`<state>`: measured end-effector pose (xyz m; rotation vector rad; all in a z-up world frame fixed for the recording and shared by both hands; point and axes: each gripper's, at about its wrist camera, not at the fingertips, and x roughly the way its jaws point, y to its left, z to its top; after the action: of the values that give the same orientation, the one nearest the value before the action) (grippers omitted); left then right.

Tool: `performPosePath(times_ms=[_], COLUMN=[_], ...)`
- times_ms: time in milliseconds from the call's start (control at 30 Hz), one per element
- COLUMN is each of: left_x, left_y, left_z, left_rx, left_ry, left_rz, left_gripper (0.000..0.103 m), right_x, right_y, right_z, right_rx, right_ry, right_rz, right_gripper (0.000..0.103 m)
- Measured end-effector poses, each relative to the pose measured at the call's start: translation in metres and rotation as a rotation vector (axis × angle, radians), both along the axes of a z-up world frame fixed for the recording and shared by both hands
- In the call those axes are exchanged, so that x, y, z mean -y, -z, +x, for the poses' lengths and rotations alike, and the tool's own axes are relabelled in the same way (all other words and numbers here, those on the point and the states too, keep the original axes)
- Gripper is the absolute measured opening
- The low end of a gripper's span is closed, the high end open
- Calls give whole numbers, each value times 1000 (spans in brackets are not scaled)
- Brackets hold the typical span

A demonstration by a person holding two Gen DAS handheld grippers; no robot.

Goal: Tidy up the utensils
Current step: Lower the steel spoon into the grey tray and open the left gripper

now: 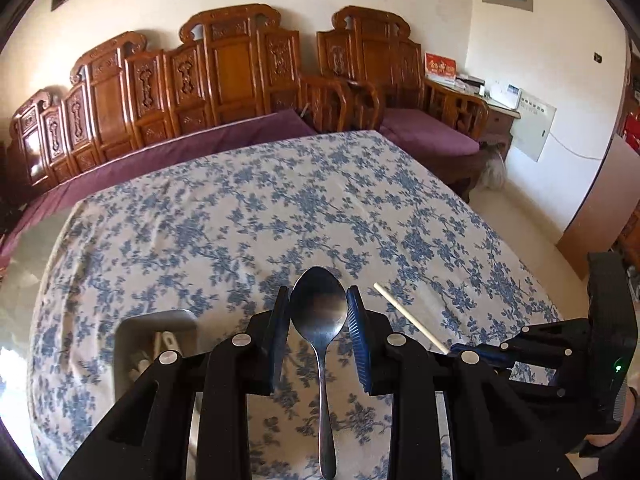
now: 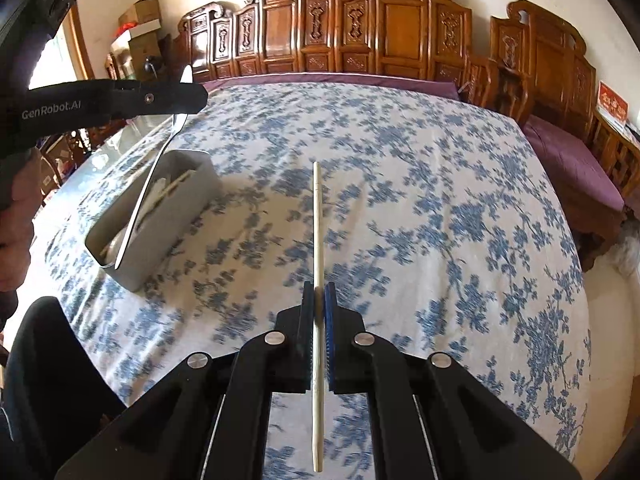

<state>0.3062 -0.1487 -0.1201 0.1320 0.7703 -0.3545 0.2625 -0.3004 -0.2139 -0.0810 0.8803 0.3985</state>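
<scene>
Above a floral-clothed table (image 2: 400,168), the spoon (image 1: 319,312) could slip and miss the grey bin (image 2: 188,216) at near left, since the left gripper (image 1: 318,300) pinches only its smooth bowl edges, jaws part-open, while the right gripper (image 2: 319,292) clamps nearly closed on a chopstick (image 2: 317,216).

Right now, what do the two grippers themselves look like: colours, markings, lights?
Both are matte black plastic linkages with round silver pivot pins and ribbed blue pads. The left gripper shows white "GenRobot.AI" lettering on its side in the right wrist view. The right gripper has a small green light on its body, seen in the left wrist view. No cables visible.
</scene>
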Motion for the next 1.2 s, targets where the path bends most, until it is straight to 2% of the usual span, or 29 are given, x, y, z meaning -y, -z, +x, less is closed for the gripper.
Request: performPosePath(times_ms=[233,467,733,1033,1200], left_x=[-37,-78,-108,-128,-133], left_y=[-14,-8,21,78,95], left_z=[-3,8,24,32,37], left_rx=[21,10,-38,-132,-171], left_ry=[-39,-90,-127,-165,-178], left_rz=[-11,-4,24,55,47], left_gripper=[26,26,26,26,26], right_x=[-27,-51,-62,-69,-73], right_y=[-7,-6,2,5,4], right_z=[0,3,8,9,11], right_rx=[9,10,-4,6,6], right_ry=[-30,-59,-69,-70,-79], right_rz=[8,18,29,40,38], right_gripper=[6,6,6,6,6])
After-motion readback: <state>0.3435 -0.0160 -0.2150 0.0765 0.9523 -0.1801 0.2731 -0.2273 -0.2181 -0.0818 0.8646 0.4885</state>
